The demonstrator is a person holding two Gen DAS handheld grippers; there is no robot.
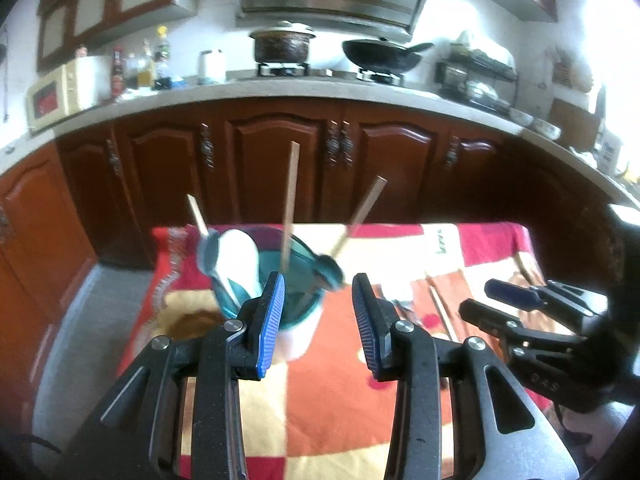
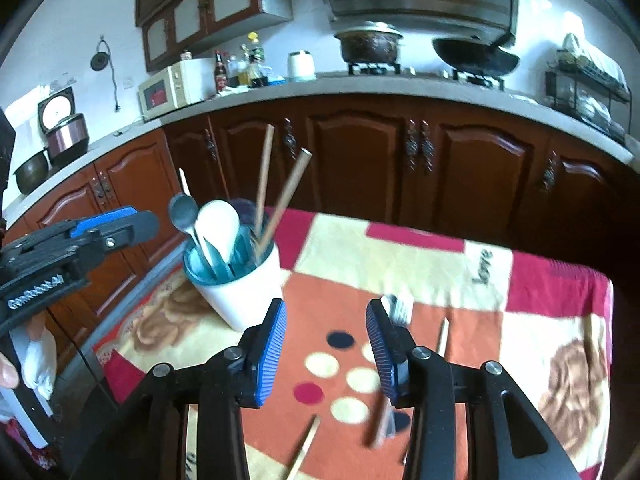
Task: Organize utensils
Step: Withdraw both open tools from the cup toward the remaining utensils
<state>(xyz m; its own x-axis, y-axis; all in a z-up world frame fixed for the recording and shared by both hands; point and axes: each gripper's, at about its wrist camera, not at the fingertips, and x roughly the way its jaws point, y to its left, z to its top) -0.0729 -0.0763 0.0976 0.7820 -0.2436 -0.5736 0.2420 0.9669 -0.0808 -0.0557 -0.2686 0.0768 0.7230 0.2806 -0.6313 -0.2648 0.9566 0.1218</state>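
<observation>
Here, the left hand-held gripper is spread wide and holds nothing, positioned just in front of the utensil holder, which stands upright at the left of the bench and contains spoons and chopsticks. Further right, the right hand-held gripper is likewise wide and empty. Loose chopsticks lie flat on the blanket-covered bench below it.

Black hand-held gripper frames, ribbed blue pads, silver screws, embossed lettering on one side.
</observation>
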